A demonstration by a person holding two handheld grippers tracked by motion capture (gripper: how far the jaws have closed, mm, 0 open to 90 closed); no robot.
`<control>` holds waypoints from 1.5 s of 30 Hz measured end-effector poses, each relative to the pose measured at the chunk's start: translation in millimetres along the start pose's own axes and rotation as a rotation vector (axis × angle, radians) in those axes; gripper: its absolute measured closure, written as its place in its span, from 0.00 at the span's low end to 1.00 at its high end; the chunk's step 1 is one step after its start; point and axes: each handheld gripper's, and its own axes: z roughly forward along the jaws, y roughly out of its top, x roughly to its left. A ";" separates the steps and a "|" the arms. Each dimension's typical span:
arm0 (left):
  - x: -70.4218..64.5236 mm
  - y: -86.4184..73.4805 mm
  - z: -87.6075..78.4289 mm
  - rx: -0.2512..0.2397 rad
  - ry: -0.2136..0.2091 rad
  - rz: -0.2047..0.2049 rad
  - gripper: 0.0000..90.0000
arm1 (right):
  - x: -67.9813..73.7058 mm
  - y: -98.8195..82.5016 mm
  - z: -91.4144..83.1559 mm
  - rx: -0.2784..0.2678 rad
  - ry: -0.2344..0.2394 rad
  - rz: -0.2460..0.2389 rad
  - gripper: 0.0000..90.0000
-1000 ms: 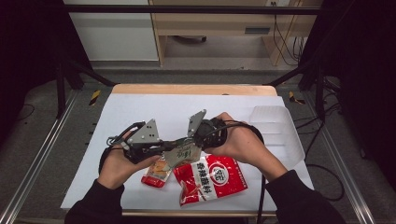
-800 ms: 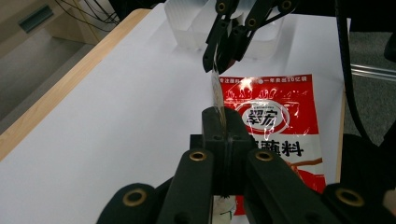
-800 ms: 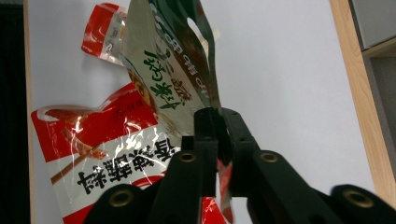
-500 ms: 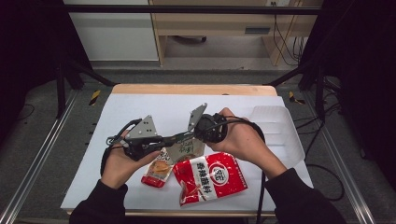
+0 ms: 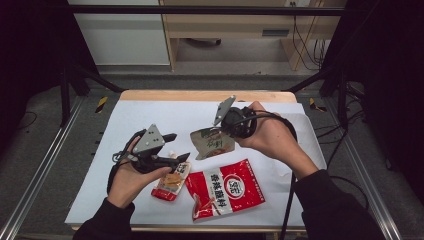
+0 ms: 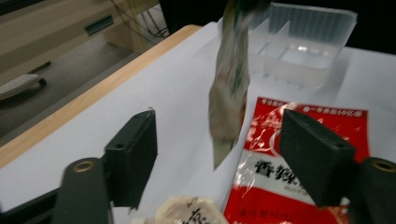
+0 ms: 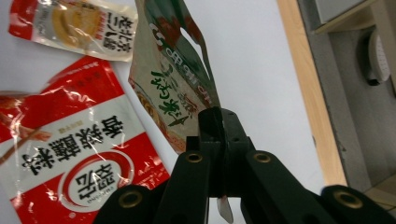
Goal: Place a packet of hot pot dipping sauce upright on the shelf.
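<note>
Right tongs [image 7: 219,135] clenched on green sachet [image 7: 173,79], left tongs [image 6: 219,158] just released, jaws spread wide and empty.

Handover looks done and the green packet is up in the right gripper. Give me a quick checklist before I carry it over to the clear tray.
1. Right gripper clamped on the green packet: ok, jaws shut on its edge.
2. Left gripper let go: ok, its jaws have just been opening and the packet hangs between them untouched.
3. Packet lifted off the table: ok, it hangs above the white sheet.
4. Clear tray free to receive: ok, the compartments in sight look empty.
5. Big red packet and small packet out of the way: ok, both lie flat near the front edge.
6. Grip security: cannot tell, only a corner is pinched.
</note>
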 end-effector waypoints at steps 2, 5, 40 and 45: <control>2.9 -14.6 -0.3 0.019 0.018 -0.025 0.22 | -6.6 -3.9 -4.7 -0.001 -0.013 0.011 1.00; 10.6 -41.0 -1.9 0.061 0.059 -0.057 0.17 | -19.4 -12.9 -17.1 0.005 -0.059 0.019 1.00; 46.5 -147.8 -41.1 0.134 0.251 -0.265 0.10 | -96.5 -124.9 -61.5 0.010 -0.267 0.290 1.00; 44.2 -147.4 -38.2 0.160 0.261 -0.236 0.09 | -104.7 -144.6 -62.9 0.019 -0.302 0.335 1.00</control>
